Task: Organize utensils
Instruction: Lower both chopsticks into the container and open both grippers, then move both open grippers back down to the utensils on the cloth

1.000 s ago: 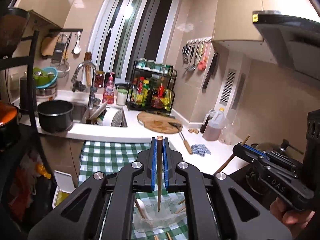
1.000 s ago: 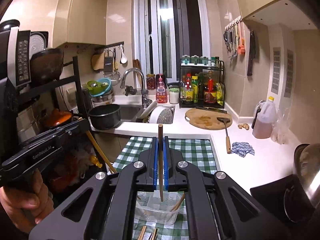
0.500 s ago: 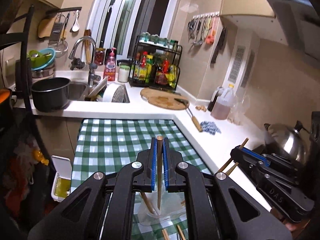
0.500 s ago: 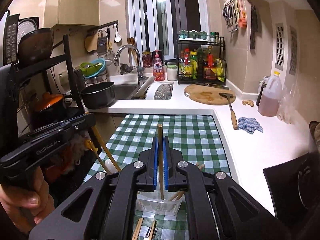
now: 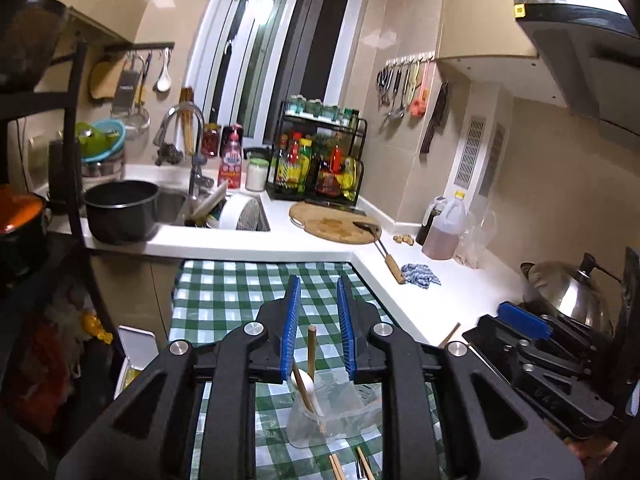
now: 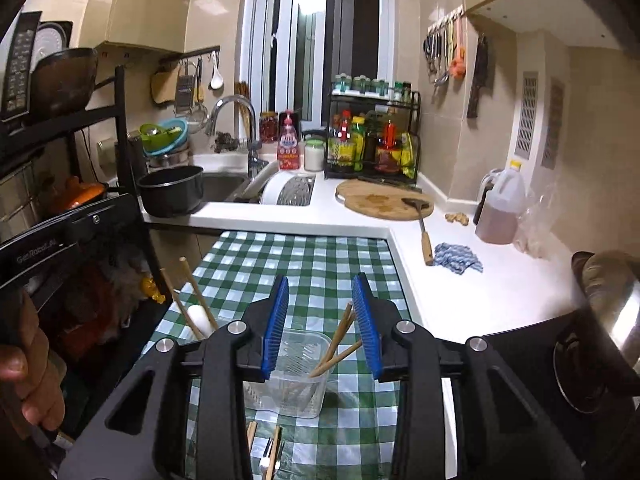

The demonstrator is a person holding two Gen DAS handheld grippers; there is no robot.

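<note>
In the left wrist view my left gripper [image 5: 318, 288] hangs over a clear cup [image 5: 304, 420] on the green checked cloth [image 5: 240, 292]. Its jaws are opening. A wooden chopstick [image 5: 311, 346] stands free between them, leaning in the cup beside a white spoon [image 5: 303, 384]. In the right wrist view my right gripper [image 6: 321, 280] is over a clear square tub [image 6: 294, 384], its jaws opening too. Wooden chopsticks [image 6: 340, 340] lean in the tub, touching neither pad. The left gripper [image 6: 60, 240] and a hand [image 6: 28, 380] show at the left; the right gripper [image 5: 532, 344] shows at the right.
More chopsticks and cutlery [image 6: 272, 452] lie on the cloth at the near edge. Behind are the white counter [image 6: 460, 280], a spatula [image 6: 424, 236], a blue rag [image 6: 458, 258], a cutting board [image 6: 384, 200], a black pot [image 6: 172, 190] and the sink. A steel lid [image 5: 564, 292] sits at the right.
Both grippers were shut on an upright chopstick and sank toward the containers. Both now have their jaws apart, and the chopsticks stand in the containers.
</note>
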